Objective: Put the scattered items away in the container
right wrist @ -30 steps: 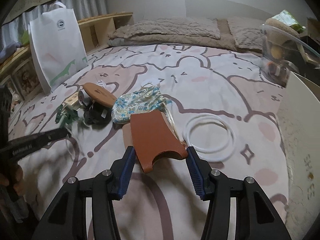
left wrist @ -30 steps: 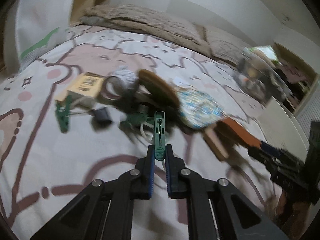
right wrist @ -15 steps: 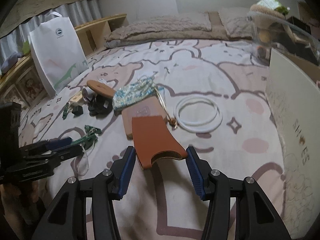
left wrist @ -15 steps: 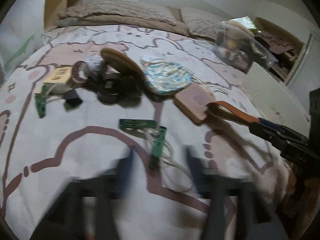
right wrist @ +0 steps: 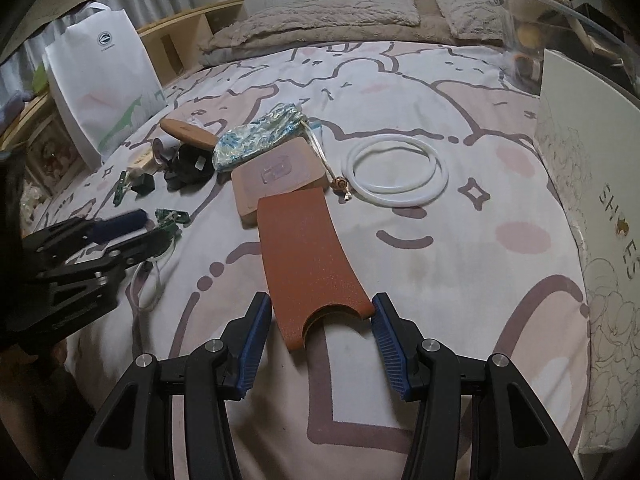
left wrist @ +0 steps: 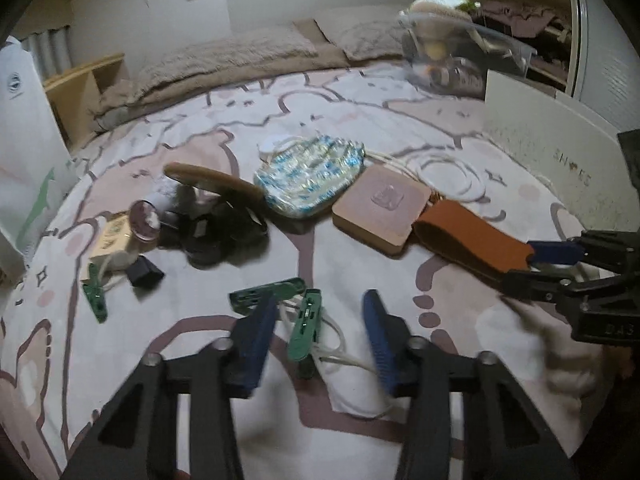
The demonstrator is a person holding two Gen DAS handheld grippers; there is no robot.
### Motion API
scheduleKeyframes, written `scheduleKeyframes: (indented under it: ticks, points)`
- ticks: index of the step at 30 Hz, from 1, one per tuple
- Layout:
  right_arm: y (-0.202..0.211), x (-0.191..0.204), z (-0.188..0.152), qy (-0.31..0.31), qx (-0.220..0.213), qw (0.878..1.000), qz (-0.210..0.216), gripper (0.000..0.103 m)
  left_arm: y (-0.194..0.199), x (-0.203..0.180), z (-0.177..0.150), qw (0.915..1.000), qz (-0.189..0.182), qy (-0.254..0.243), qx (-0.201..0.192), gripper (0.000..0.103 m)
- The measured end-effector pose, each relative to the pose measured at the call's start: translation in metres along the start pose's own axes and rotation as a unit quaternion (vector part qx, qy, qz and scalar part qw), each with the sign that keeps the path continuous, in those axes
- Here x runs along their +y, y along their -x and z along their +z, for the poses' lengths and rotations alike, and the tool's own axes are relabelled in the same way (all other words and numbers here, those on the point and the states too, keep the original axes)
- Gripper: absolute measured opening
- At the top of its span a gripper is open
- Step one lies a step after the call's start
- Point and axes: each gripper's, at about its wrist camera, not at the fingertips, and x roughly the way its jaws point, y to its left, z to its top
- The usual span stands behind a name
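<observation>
Our left claw [left wrist: 320,340] is open wide, with a green peg [left wrist: 306,326] lying on the bed [left wrist: 360,92] between its blue fingers [left wrist: 256,340]. A second peg [left wrist: 266,294] lies just beside it, and a white string [left wrist: 344,358] runs under them. A third peg [left wrist: 95,294] lies off to the left, near a small black block [left wrist: 144,271].

Our right claw [right wrist: 320,336] holds the end of a brown pouch [right wrist: 308,252], one finger on each side. We cannot tell if the fingers press on it. The far end of the pouch sits against a flat pink pad [right wrist: 276,178].

Past the pad lies a blue flowery bag [right wrist: 256,138], with a brown brush [right wrist: 186,130] and some dark things [right wrist: 188,166] to its left. A white ring [right wrist: 398,170] lies apart on the right. A white box [right wrist: 592,200] stands at the right edge of the bed, and a clear tub [left wrist: 460,54] sits behind it.
</observation>
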Motion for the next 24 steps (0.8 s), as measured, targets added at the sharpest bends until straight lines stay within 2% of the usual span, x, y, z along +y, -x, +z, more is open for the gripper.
scheduleKeyframes:
  ticks: [1, 5, 6, 7, 9, 13, 19, 24]
  points:
    - [0.000, 0.001, 0.000, 0.001, 0.000, 1.000, 0.000, 0.053, -0.004, -0.001, 0.001, 0.9999, 0.010, -0.002, 0.008, 0.028]
    - [0.001, 0.000, 0.000, -0.001, -0.001, 1.000, 0.003, 0.053, -0.012, -0.002, 0.000, 0.9992, 0.028, -0.007, 0.030, 0.025]
    - [0.001, 0.000, 0.001, -0.001, -0.002, 1.000, 0.003, 0.053, -0.013, -0.001, 0.000, 0.9990, 0.031, -0.004, 0.032, 0.019]
    - [0.002, 0.000, 0.001, -0.001, -0.004, 1.000, 0.003, 0.053, -0.013, 0.001, 0.000, 0.9990, 0.032, 0.002, 0.030, 0.017]
    - [0.003, 0.001, 0.002, -0.001, -0.007, 1.000, 0.005, 0.053, -0.006, 0.008, 0.001, 0.9995, 0.020, 0.024, 0.011, 0.011]
    - [0.005, 0.002, 0.002, -0.001, -0.011, 1.000, 0.008, 0.053, 0.014, 0.019, 0.005, 0.9974, -0.008, 0.060, -0.039, 0.011]
    - [0.005, 0.002, 0.003, -0.003, -0.013, 1.000, 0.008, 0.053, 0.045, 0.027, 0.010, 0.9875, -0.058, 0.093, -0.113, 0.011]
    - [0.006, 0.002, 0.003, -0.001, -0.013, 1.000, 0.008, 0.053, 0.070, 0.025, 0.012, 0.9784, -0.056, 0.089, -0.178, 0.011]
